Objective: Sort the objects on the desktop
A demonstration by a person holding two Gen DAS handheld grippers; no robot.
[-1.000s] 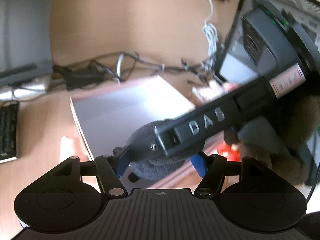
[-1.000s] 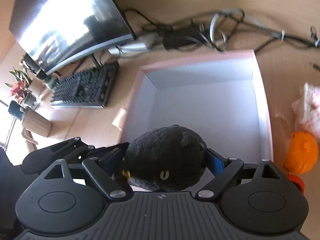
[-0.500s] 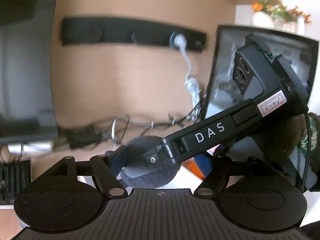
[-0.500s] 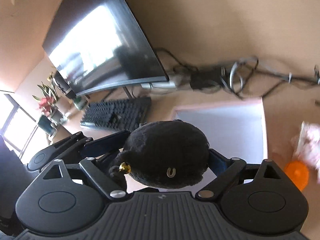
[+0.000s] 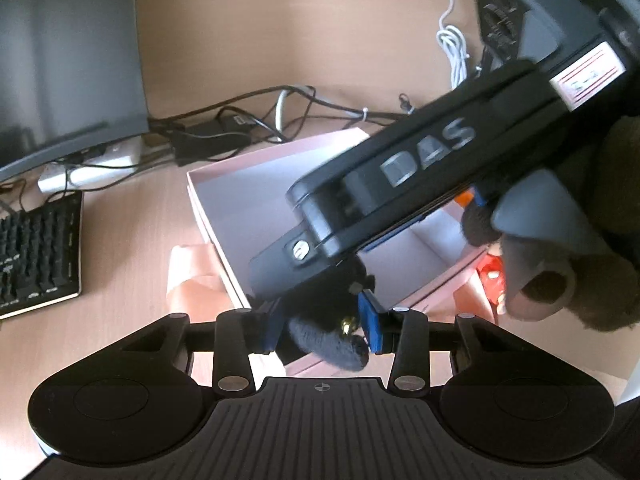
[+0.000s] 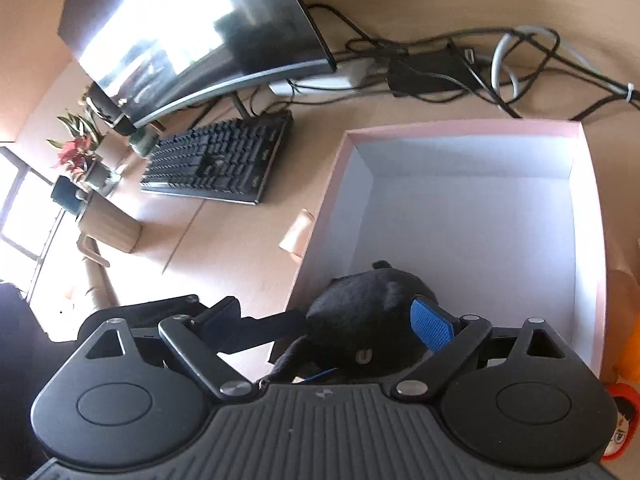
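While the black plush toy (image 6: 360,332) hangs over the near left corner of the pink-rimmed, white-lined cardboard box (image 6: 576,216), the right gripper (image 6: 340,324) has its blue-padded fingers (image 6: 432,324) spread apart around the toy. In the left wrist view, the left gripper (image 5: 320,328) pinches a fuzzy black limb of the toy just above the box's near edge. A black keyboard (image 6: 216,164) lies left of the box.

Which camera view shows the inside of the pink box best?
The right wrist view: the pink box lies open below, its white floor and walls almost fully visible, with only the black plush toy covering the near corner. In the left wrist view the other gripper hides much of the box.
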